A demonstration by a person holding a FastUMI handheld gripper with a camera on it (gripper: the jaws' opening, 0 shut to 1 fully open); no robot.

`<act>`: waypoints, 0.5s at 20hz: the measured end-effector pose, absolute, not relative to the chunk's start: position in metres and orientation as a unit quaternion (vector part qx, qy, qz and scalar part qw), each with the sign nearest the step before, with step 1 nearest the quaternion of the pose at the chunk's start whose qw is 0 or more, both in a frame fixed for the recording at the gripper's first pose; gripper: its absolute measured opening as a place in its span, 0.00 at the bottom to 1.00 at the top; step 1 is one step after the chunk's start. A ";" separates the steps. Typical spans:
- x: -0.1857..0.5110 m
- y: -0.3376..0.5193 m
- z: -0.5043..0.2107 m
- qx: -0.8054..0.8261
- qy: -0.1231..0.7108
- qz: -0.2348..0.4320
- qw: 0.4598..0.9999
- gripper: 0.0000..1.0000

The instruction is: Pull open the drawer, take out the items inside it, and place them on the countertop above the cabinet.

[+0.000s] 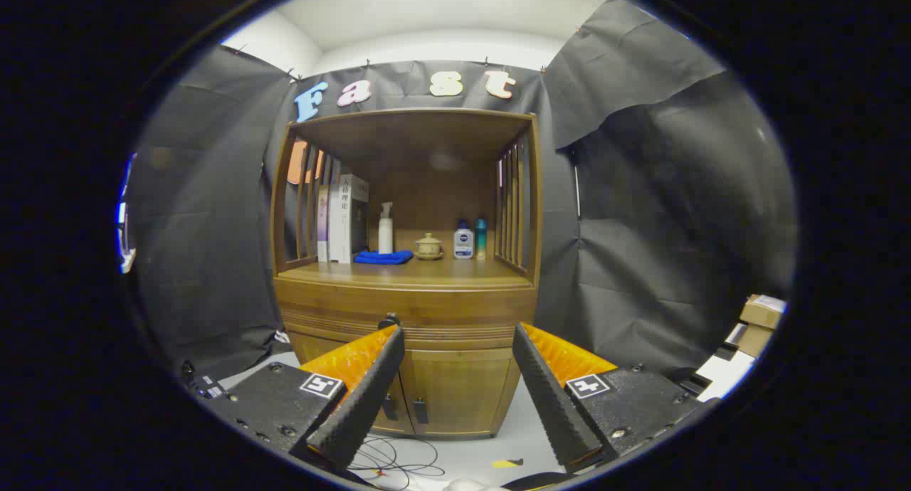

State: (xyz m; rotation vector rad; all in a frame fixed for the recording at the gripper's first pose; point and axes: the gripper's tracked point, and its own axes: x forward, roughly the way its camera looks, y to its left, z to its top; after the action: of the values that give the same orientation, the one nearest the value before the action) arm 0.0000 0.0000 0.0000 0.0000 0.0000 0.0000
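Tongs (459, 334): spread wide, nothing between the fingers; held in the air well short of the cabinet, fingertips level with the drawer band.
Left finger (359, 402): its tip overlaps a small dark drawer knob (388, 321) in the view; contact cannot be determined.
Right finger (551, 398): hides part of the right cabinet edge.
Cabinet (406, 302): wooden, standing straight ahead beyond the fingers against the black cloth wall.
Drawer (455, 314): a grooved band directly beneath the worktop, fully closed; contents hidden.
Worktop (427, 272): flat wooden surface under an open hutch with slatted sides.
Books (341, 220): upright at the left side of the worktop, against the slats.
Blue cloth (383, 257): folded flat, just right of the books.
White pump bottle (386, 229): upright, behind the cloth; whether it stands on the cloth cannot be determined.
Small lidded pot (428, 247): centre of the worktop, near the back; details too small to make out.
White bottle (463, 240): right of the pot, upright.
Teal bottle (481, 238): just beside the white bottle, touching or nearly so.
Lower doors (445, 391): two, closed, with dark handles side by side at the centre seam; the left door is partly covered by the left finger.
Floor (491, 445): pale, with loose thin cables (395, 459) in front of the cabinet and a small yellow scrap (507, 463).
Cardboard boxes (761, 313): far right, cut off and distorted.
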 end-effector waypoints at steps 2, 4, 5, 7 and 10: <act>-0.001 0.000 0.003 -0.001 -0.004 -0.002 1.000 0.99; 0.000 0.000 0.004 -0.003 -0.005 -0.001 1.000 0.99; -0.001 0.000 0.004 -0.004 -0.005 -0.001 1.000 0.99; -0.003 -0.001 0.004 -0.003 -0.005 -0.001 1.000 0.99; -0.004 -0.002 0.006 -0.002 -0.006 -0.002 1.000 0.99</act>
State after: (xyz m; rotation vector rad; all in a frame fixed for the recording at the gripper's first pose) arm -0.0043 -0.0016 0.0061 -0.0049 -0.0116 -0.0032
